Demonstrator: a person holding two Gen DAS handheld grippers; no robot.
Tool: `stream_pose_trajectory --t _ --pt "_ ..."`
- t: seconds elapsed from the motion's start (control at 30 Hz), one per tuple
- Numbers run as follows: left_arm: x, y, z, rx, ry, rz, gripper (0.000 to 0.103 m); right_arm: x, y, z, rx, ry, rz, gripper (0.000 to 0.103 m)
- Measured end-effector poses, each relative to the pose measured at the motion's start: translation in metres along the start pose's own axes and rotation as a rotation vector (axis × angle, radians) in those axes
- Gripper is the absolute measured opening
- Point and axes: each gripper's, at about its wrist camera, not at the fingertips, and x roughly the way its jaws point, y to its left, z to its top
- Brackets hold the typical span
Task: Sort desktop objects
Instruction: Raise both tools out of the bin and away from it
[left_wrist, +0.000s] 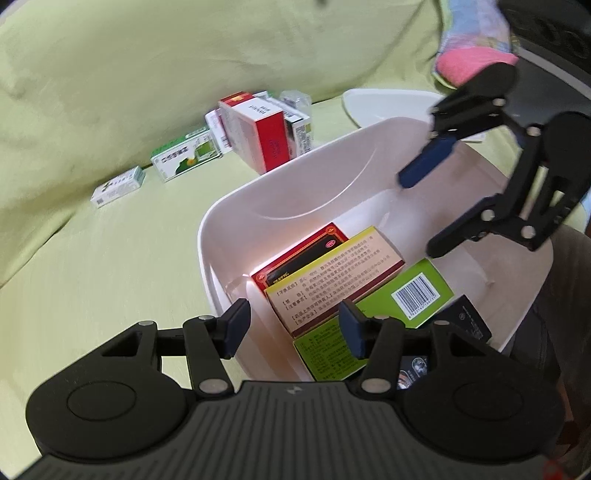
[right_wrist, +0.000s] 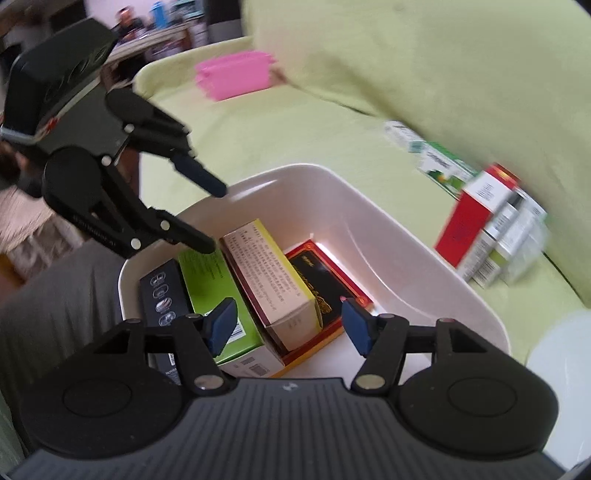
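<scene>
While both grippers hang over the white bin (left_wrist: 236, 206) with jaws spread and empty, loose boxes (left_wrist: 255, 129) lie on the green sofa seat (left_wrist: 92, 266) to its left. The left gripper (left_wrist: 293, 325) is above the bin's near rim; inside lie a red box (left_wrist: 314, 247), a yellow-edged box (left_wrist: 340, 273), a green box (left_wrist: 417, 291) and a black box (left_wrist: 465, 325). The right gripper (left_wrist: 417, 218) hovers over the bin's right side.

Both wrist cams sit close above the white bin (left_wrist: 258, 206), looking down into it from opposite ends (each catches the other gripper), sharing the boxes (right_wrist: 269, 280) inside.
</scene>
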Motion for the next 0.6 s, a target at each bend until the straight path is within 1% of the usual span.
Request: stream_pose_trajectory --t 0.13,0.17,0.23,0.3,0.37,0.4,0.53,0.6 --pt "-0.003 -0.003 0.002 -0.064 0.025 0.038 0.059 -0.007 0.0 -0.006 0.08 -0.027 -0.05 0.071" --pt "-0.004 -0.003 0.002 -0.081 0.027 0.039 0.059 -0.008 0.0 -0.007 0.103 -0.035 -0.057 0.072" --pt "-0.007 -0.005 0.001 -0.111 0.031 0.042 0.06 -0.01 0.001 -0.01 0.147 -0.051 -0.07 0.078" --pt "-0.01 -0.008 0.0 -0.127 0.036 0.055 0.062 -0.01 0.001 -0.012 0.185 -0.061 -0.089 0.082" --pt "-0.014 -0.013 -0.002 -0.133 0.036 0.074 0.068 -0.011 0.002 -0.016 0.228 -0.068 -0.112 0.089" --pt "-0.016 -0.015 -0.003 -0.135 0.033 0.084 0.069 -0.011 0.003 -0.017 0.245 -0.072 -0.124 0.094" --pt "-0.027 -0.02 -0.007 -0.172 0.009 0.082 0.076 -0.018 0.011 -0.024 0.29 -0.09 -0.175 0.1" --pt "-0.032 -0.021 -0.009 -0.2 -0.008 0.077 0.078 -0.026 0.018 -0.027 0.305 -0.1 -0.203 0.102"
